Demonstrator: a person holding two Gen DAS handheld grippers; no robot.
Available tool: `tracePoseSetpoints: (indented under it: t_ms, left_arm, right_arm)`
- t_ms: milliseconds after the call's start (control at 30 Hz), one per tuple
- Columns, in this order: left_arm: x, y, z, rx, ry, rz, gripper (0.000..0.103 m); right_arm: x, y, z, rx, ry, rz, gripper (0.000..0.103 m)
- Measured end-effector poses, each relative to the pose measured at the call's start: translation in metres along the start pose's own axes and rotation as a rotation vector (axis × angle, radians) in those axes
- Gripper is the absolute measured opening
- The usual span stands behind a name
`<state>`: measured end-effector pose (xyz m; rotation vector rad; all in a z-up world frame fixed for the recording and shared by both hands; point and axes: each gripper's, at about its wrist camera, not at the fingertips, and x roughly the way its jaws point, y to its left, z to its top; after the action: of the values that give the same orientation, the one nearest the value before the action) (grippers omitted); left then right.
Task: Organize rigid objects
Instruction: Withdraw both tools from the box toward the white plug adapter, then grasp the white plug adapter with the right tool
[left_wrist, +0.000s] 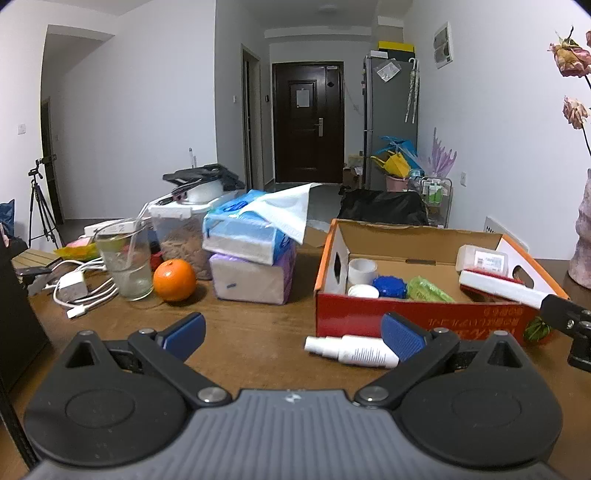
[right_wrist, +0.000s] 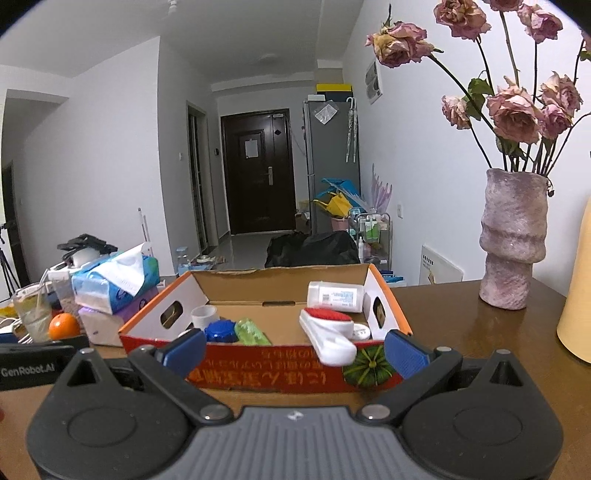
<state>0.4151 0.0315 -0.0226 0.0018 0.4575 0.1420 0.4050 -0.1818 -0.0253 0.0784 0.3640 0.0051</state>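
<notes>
An open cardboard box (left_wrist: 406, 317) (right_wrist: 258, 373) with a red front stands on the wooden table. Inside lie a white cup (left_wrist: 362, 271) (right_wrist: 204, 315), a blue lid (left_wrist: 389, 286) (right_wrist: 221, 330), a green packet (left_wrist: 430, 290) (right_wrist: 251, 332), a white bottle (left_wrist: 480, 258) (right_wrist: 334, 294) and a red-and-white brush (left_wrist: 502, 286) (right_wrist: 327, 338) sticking over the front rim. A white spray bottle (left_wrist: 351, 350) lies before the box, just left of my open left gripper's (left_wrist: 293, 334) right fingertip. My right gripper (right_wrist: 293, 352) is open at the box front, a small green striped squash (right_wrist: 365, 365) (left_wrist: 537, 328) by its right fingertip.
Left of the box are stacked tissue packs (left_wrist: 255, 254) (right_wrist: 114, 295), an orange (left_wrist: 174, 280) (right_wrist: 63, 326), a glass with a straw (left_wrist: 125, 258) (right_wrist: 33, 314) and white cables (left_wrist: 81, 290). A pink vase of dried roses (right_wrist: 511, 240) and a yellow object (right_wrist: 576, 295) stand at right.
</notes>
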Motion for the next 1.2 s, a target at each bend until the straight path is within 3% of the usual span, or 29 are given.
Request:
tracePoseSetpoints:
  t_ms: [867, 1200]
  left_arm:
    - [-0.071, 0.052, -0.052, -0.012, 0.017, 0.004, 0.103]
    - [-0.065, 0.079, -0.060, -0.019, 0.038, 0.005, 0.103]
  right_arm:
    - [-0.067, 0.035, -0.052, -0.070, 0.015, 0.055, 0.103]
    - [-0.075, 0.063, -0.069, -0.131, -0.066, 0.102, 0.103]
